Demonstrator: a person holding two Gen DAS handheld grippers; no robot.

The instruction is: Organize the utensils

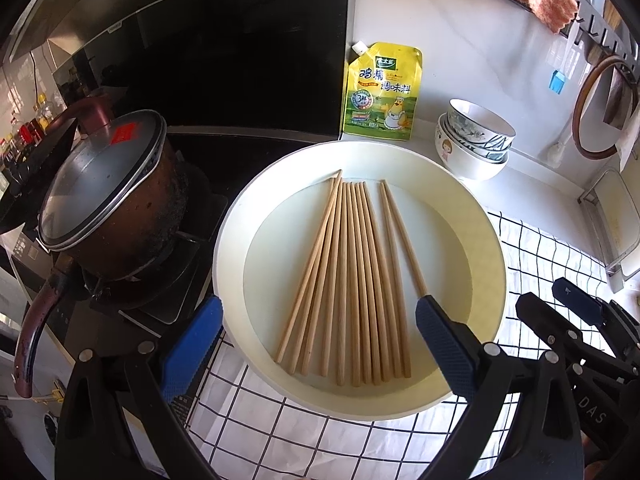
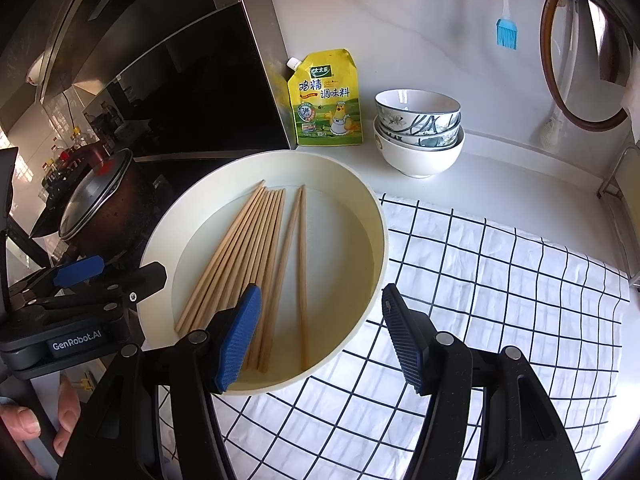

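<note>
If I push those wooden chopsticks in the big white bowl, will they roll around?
Probably a bit. The chopsticks look thin, stiff and light, lying loose on the smooth floor of the white bowl, so they would likely slide and scatter. Packed side by side, they may nudge each other.

Matt wooden chopsticks [image 1: 352, 280] in a smooth glossy basin [image 1: 232, 240]; creased checked cloth [image 2: 500, 300]

Both wrist views steeply down, near, sharing the basin [image 1: 496, 264].
</note>
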